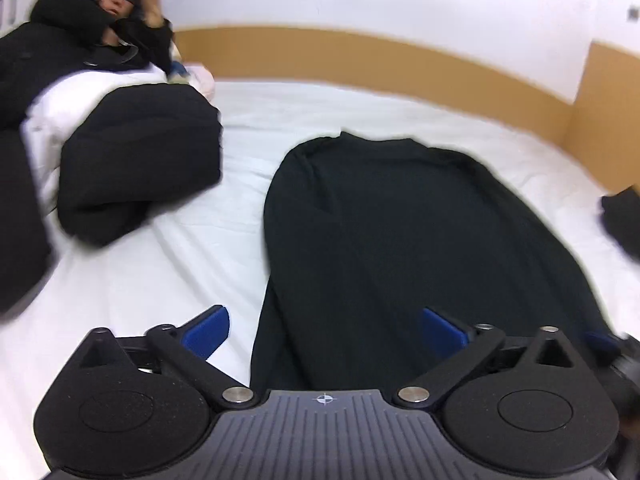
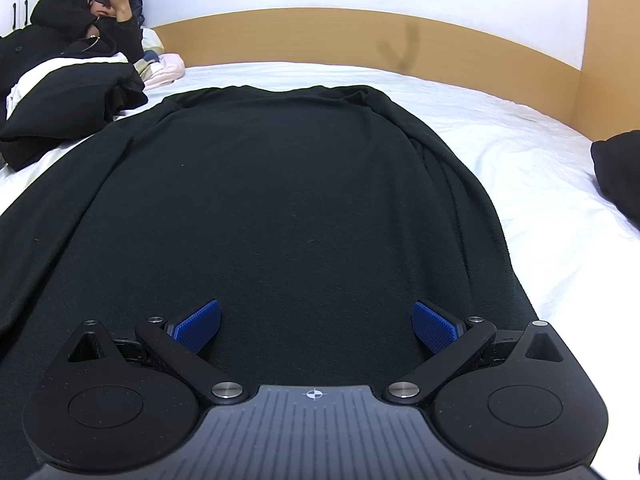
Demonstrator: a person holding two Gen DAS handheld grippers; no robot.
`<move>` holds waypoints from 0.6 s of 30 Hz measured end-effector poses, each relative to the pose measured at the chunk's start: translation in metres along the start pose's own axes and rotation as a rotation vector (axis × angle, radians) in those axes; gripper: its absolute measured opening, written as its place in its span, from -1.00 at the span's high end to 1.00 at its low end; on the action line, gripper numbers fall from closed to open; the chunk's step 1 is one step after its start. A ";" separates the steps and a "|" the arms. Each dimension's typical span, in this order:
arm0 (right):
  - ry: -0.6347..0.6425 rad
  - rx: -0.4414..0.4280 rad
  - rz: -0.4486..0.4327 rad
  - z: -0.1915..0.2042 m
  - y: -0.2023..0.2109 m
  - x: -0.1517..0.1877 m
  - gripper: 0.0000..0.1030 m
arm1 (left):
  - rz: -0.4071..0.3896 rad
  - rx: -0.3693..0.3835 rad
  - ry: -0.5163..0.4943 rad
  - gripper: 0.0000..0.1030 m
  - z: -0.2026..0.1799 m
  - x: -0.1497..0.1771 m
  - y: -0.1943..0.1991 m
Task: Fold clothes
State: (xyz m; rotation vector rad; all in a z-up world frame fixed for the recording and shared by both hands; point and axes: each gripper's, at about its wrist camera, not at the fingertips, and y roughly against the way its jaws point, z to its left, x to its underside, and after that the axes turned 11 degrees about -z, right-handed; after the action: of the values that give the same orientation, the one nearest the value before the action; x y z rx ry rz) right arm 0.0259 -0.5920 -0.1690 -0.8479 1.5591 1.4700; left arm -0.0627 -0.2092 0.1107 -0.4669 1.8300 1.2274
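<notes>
Item: black garment [image 2: 288, 184], spread flat lengthwise on the white bed [image 2: 500, 120]. Left gripper [image 1: 324, 330] and right gripper [image 2: 316, 322]: jaws wide, holding nothing, poised over near hem. Recommended handling: pinch both near corners evenly, lift together, fold toward far edge.

1. Your left wrist view is motion-blurred; the black garment [image 1: 400, 240] shows no fabric detail there.
2. Its near hem runs under the left claw [image 1: 324, 330] and out of sight.
3. In your right wrist view, the garment's left side is cut off by the frame edge.
4. A dark bundle [image 2: 618, 172] at the right edge is cropped; you can't tell what it is.
</notes>
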 end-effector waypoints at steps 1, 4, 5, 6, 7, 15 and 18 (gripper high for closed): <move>-0.001 0.000 0.000 -0.002 0.002 0.000 -1.00 | 0.043 -0.002 0.012 -0.91 -0.001 -0.011 -0.026; -0.003 -0.001 0.000 -0.005 0.002 0.001 -1.00 | 0.066 -0.071 -0.012 -0.90 -0.012 -0.035 -0.084; -0.004 -0.002 0.001 -0.008 0.002 0.001 -1.00 | 0.050 -0.113 -0.058 -0.97 -0.019 -0.041 -0.100; -0.005 -0.002 0.001 -0.010 0.002 0.001 -1.00 | 0.032 -0.165 -0.116 -0.98 -0.025 -0.044 -0.115; -0.004 -0.002 0.002 -0.011 0.002 0.001 -1.00 | 0.016 -0.215 -0.169 -0.98 -0.031 -0.046 -0.129; -0.012 -0.009 0.002 -0.011 0.001 0.007 -1.00 | 0.039 -0.263 -0.116 -0.98 -0.012 -0.046 -0.185; -0.012 -0.009 0.002 -0.010 0.000 0.011 -1.00 | 0.066 -0.230 -0.055 -0.99 -0.005 -0.035 -0.181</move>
State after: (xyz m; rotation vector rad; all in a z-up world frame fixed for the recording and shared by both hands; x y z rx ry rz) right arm 0.0205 -0.6010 -0.1789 -0.8409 1.5459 1.4817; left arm 0.0808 -0.2992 0.0390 -0.4973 1.6771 1.4905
